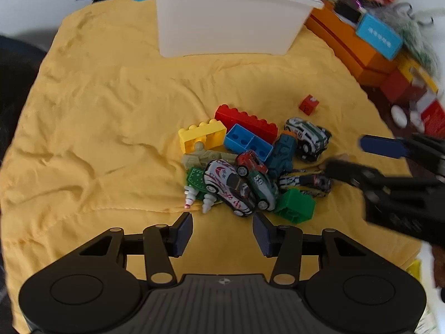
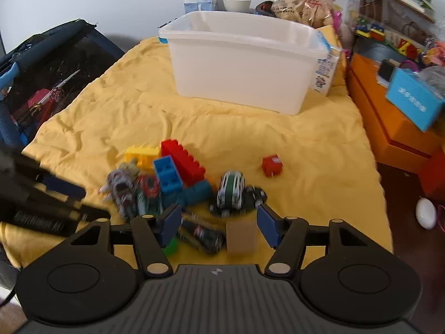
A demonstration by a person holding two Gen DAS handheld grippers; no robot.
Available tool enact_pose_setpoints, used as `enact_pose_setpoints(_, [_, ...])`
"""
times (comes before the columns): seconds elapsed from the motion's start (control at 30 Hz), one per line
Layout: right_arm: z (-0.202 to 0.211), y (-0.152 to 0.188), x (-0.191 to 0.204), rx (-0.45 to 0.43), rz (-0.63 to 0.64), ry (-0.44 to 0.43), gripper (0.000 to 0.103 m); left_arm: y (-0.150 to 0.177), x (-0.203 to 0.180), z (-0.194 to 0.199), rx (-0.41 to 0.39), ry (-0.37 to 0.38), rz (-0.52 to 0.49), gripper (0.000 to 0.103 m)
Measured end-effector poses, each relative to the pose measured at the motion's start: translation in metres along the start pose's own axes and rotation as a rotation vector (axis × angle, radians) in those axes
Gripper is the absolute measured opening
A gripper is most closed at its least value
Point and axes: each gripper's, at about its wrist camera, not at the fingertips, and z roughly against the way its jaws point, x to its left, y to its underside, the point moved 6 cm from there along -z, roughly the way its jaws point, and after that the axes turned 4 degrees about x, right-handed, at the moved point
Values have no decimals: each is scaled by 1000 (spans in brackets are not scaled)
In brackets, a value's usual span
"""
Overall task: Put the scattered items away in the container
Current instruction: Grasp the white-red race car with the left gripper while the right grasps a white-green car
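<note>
A white plastic bin (image 1: 230, 22) (image 2: 244, 64) stands at the far side of a yellow cloth (image 1: 111, 111). A pile of toys lies in the middle: a red brick (image 1: 247, 122), a yellow brick (image 1: 201, 136), a blue brick (image 1: 247, 142), a green block (image 1: 296, 206) and several toy cars, such as a white one (image 1: 228, 186). A small red cube (image 1: 308, 105) (image 2: 272, 165) lies apart. My left gripper (image 1: 222, 229) is open just before the pile. My right gripper (image 2: 218, 222) is open over a dark car (image 2: 203, 235) and a tan block (image 2: 241, 236).
Orange boxes (image 1: 350, 47) and a blue box (image 2: 414, 100) with clutter line the right side. A dark bag (image 2: 47, 78) sits left of the cloth. A white mouse-like object (image 2: 425, 213) lies on the floor at right.
</note>
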Motion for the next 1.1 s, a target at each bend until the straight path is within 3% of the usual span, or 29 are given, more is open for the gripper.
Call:
enact_pose_setpoints(0.1, [-17, -13, -4, 17, 27, -2, 55, -2, -2, 0, -12, -22, 32, 52])
enact_pose_setpoints(0.17, [-28, -14, -4, 36, 66, 4, 54, -5, -7, -1, -8, 4, 62, 52])
enact_pose_setpoints(0.2, [-33, -12, -4, 54, 76, 1, 49, -7, -9, -2, -2, 27, 85, 52])
enact_pose_setpoints(0.23, [-38, -10, -5, 79, 83, -10, 33, -9, -12, -5, 4, 32, 106, 52])
enact_pose_setpoints(0.43, [-24, 11, -18, 93, 155, -117, 32, -12, -13, -24, 30, -13, 247, 50])
enact_pose_setpoints(0.63, [-6, 14, -37, 88, 165, -179, 33, -21, -3, -29, -8, -24, 373, 47])
enact_pose_setpoints(0.67, [-6, 13, -39, 89, 168, -187, 33, -23, -3, -28, -4, -24, 367, 43])
enact_pose_setpoints(0.7, [-5, 13, -40, 85, 171, -192, 33, -23, -2, -27, 3, -32, 352, 28])
enact_pose_setpoints(0.83, [-1, 11, -45, 60, 186, -212, 33, -16, 9, -21, 49, -41, 310, 26])
enact_pose_setpoints(0.97, [-2, 10, -46, 53, 186, -230, 33, -18, 8, -15, 50, -77, 267, 27])
enact_pose_setpoints(1.1, [-7, 12, -44, 69, 186, -208, 34, -23, 3, -23, 29, -124, 296, 40])
